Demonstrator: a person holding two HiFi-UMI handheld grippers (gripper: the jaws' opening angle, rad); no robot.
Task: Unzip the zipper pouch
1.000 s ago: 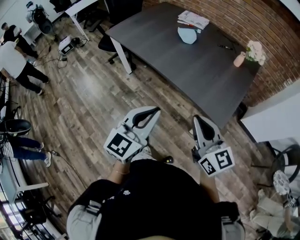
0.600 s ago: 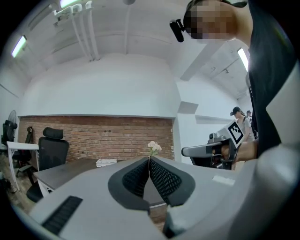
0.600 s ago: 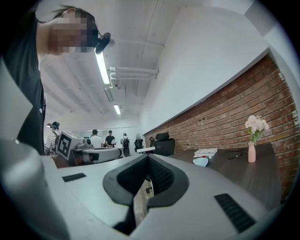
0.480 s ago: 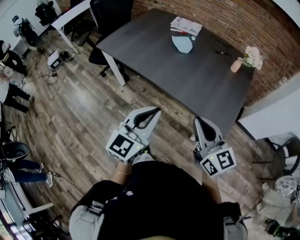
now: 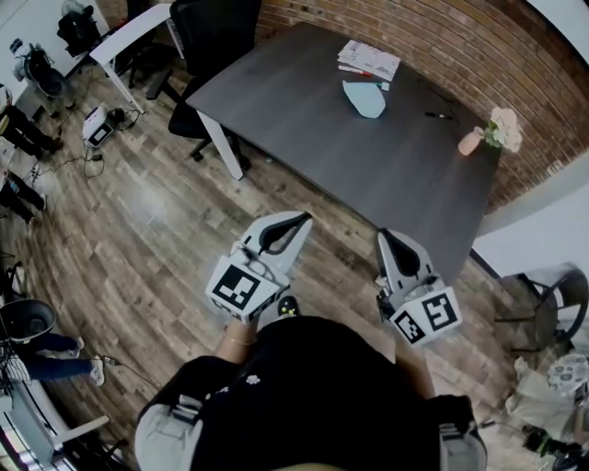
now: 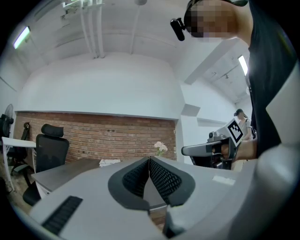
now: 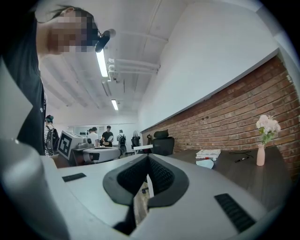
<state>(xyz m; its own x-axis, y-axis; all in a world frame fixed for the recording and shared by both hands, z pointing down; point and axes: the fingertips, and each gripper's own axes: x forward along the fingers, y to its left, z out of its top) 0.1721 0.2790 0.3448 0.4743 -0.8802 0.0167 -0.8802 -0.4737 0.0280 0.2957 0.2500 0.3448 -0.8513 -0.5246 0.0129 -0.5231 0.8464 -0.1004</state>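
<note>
Head view: person stands on the brown wood-plank floor (image 5: 138, 212), one hand-held gripper in each hand, both pointing level toward the dark grey rectangular table (image 5: 304, 101).

Left white two-jaw gripper (image 5: 302, 219): jaws closed, pads together, nothing between them (left gripper view confirms). It is over the floor, short of the table's near edge.

Right white two-jaw gripper (image 5: 384, 236): jaws closed, pads meeting at the tips, empty. Its tip is near the table's near edge.

Light blue flat zipper pouch (image 5: 365, 97): lies flat on the far part of the table, just beside a stack of white printed papers (image 5: 368, 61), well apart from both grippers. Zipper state too small to tell.

Also on the table: a black pen (image 5: 439, 116) and a pink vase with pale flowers (image 5: 471, 142) at the right end. A black office chair (image 5: 207, 28) stands at the table's far left end.
</note>
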